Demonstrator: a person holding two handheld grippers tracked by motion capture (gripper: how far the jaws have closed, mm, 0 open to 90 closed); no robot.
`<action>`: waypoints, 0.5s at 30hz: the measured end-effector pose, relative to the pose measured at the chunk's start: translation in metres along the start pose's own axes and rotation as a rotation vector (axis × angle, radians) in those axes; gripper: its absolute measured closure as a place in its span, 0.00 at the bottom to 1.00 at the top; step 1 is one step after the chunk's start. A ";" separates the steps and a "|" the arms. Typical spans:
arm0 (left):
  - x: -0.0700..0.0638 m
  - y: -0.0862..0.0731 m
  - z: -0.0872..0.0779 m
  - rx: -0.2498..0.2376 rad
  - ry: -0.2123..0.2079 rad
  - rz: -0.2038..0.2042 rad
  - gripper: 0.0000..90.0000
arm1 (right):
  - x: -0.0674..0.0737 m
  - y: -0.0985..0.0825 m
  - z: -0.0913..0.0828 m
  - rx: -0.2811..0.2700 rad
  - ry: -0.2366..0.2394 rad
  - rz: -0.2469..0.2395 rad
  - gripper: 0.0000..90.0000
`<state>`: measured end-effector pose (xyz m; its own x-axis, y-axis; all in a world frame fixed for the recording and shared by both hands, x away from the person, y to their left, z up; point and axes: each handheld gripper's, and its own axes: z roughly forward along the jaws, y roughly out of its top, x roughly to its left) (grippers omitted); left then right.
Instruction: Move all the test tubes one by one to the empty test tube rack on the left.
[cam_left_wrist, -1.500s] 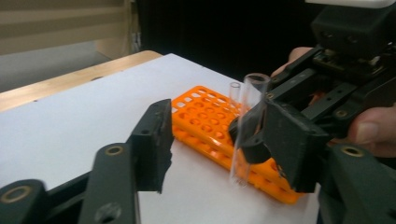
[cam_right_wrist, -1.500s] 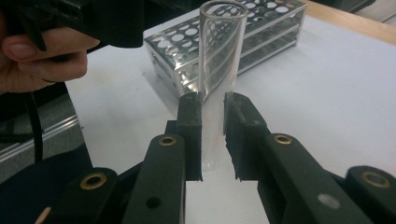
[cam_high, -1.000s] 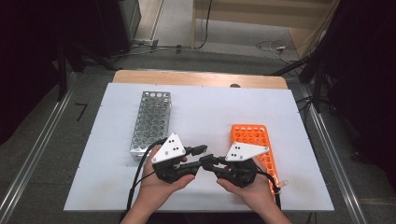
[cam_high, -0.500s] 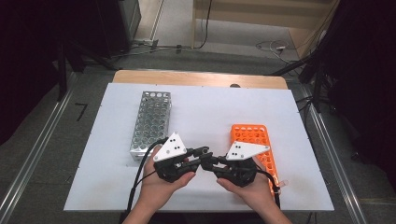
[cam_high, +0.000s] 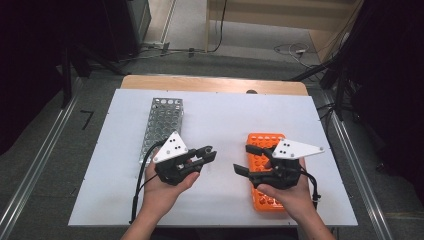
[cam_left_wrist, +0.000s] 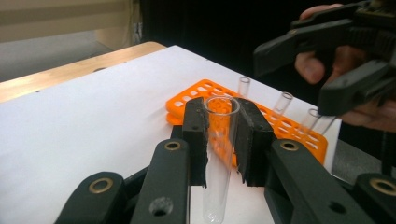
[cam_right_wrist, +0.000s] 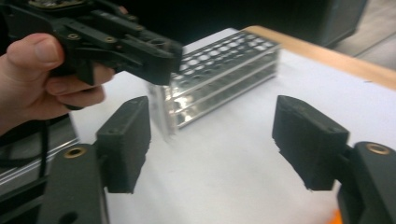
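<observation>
Test tube (cam_left_wrist: 218, 154): you have it pinched between the left gripper's pads, standing upright with its open mouth up, clear of the table. In the high view it sits at the tips of your left gripper (cam_high: 206, 156), between the two racks.
Tube axis: near vertical, so it already matches the wells; I judge it needs only a carry and a straight drop.
Left gripper: closed down tight on the glass, pads on both sides of the upper part of the tube.
Right gripper (cam_high: 245, 159): its jaws have just been opening; they stand wide apart with nothing between them, as the right gripper view shows.
Metal rack (cam_high: 163, 121): lies at about 11 o'clock from the tube, long axis running 12 to 6; your left hand is the nearer one.
Orange rack (cam_high: 265, 144): lies at about 3 o'clock, partly under your right hand, with three tubes (cam_left_wrist: 283, 103) standing in it.
Deciding relation: tube mouth up, metal rack up and left.
</observation>
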<state>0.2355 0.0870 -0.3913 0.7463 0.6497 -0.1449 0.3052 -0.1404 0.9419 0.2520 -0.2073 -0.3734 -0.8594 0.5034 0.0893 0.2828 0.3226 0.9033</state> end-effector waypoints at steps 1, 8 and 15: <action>0.000 0.000 0.000 0.000 0.000 0.000 0.84 | -0.003 0.000 -0.003 -0.002 -0.017 0.003 0.27; 0.021 0.005 -0.001 0.001 0.054 0.000 0.84 | -0.025 -0.003 -0.030 -0.023 -0.102 0.033 0.15; 0.044 0.013 0.004 -0.004 0.091 -0.011 0.84 | -0.051 -0.024 -0.055 -0.040 -0.182 0.077 0.09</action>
<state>0.2749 0.1112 -0.3867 0.6862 0.7162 -0.1274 0.3103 -0.1298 0.9417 0.2656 -0.2850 -0.3767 -0.7435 0.6633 0.0849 0.3245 0.2469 0.9131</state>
